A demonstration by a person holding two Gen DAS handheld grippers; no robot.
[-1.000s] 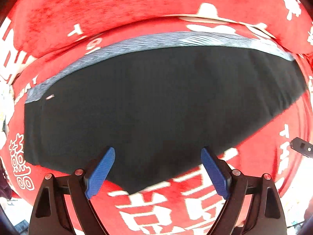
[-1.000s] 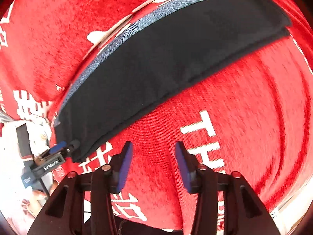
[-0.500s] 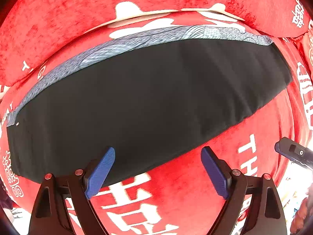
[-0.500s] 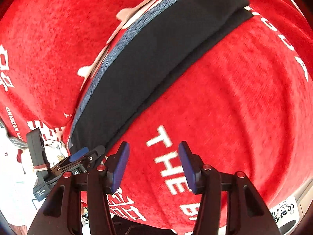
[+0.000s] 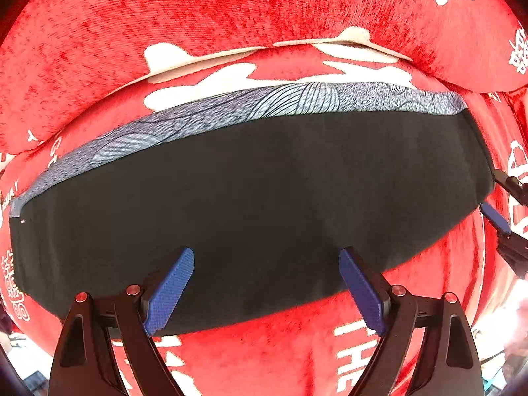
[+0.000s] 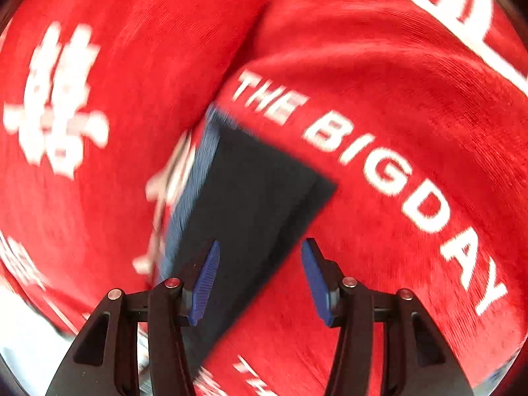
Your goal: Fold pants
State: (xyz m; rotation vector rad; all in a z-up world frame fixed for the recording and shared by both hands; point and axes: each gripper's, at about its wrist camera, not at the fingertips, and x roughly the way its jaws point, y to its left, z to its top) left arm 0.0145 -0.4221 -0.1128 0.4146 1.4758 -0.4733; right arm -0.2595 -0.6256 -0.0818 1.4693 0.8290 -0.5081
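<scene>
Hovering: left tool (image 5: 265, 292) wide apart above pants (image 5: 250, 204), empty | right tool (image 6: 257, 280) half-spread, nothing gripped

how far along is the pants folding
Partly done: the black pants with a grey patterned band already lie lengthwise as a long, narrow strip on the red printed blanket. Nothing is gripped: the left gripper and right gripper are open above it. Crosswise folds remain.

count of items in view
one pair of black pants (image 5: 264, 198) lay on one red printed blanket (image 5: 231, 16); two grippers showed, left gripper (image 5: 265, 292) and right gripper (image 6: 259, 282).
</scene>
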